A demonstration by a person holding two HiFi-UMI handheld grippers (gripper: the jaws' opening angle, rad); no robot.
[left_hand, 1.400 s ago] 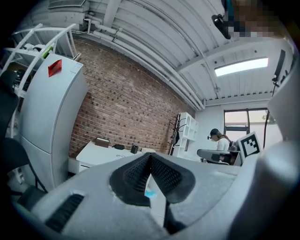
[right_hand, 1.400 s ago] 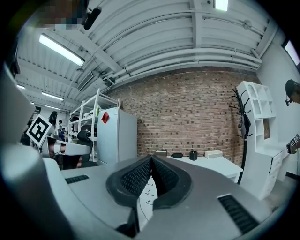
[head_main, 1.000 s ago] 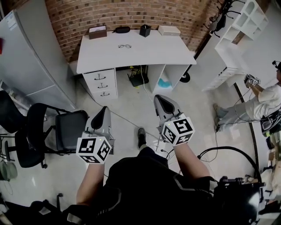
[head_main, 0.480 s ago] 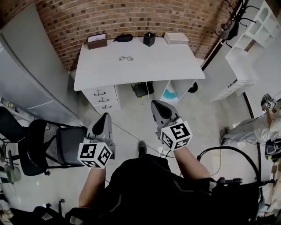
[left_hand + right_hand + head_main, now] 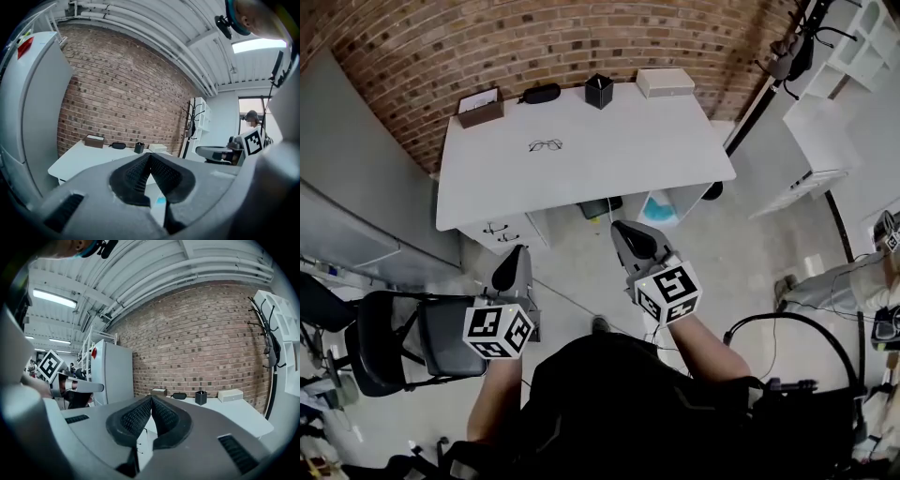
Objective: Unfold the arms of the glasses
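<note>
A pair of thin-framed glasses (image 5: 545, 144) lies on the white desk (image 5: 609, 150), left of its middle, far ahead of both grippers. My left gripper (image 5: 512, 266) is held over the floor short of the desk's front edge, jaws shut with nothing between them. My right gripper (image 5: 631, 236) is beside it, a little nearer the desk, also shut and empty. In the left gripper view the shut left gripper (image 5: 149, 157) points level at the desk (image 5: 79, 157). The right gripper view shows the shut right gripper (image 5: 151, 401) with the desk (image 5: 234, 414) behind it.
Along the desk's back edge stand a brown box (image 5: 480, 106), a dark glasses case (image 5: 541, 93), a black cup (image 5: 598, 91) and a white box (image 5: 666, 82). A black chair (image 5: 412, 339) stands left, a grey cabinet (image 5: 356, 197) beyond it, white shelves (image 5: 848, 56) right. Another person (image 5: 872, 281) stands at far right.
Both grippers and I have moved forward toward the desk, which now lies closer and larger in the head view. The jaws stayed shut.
</note>
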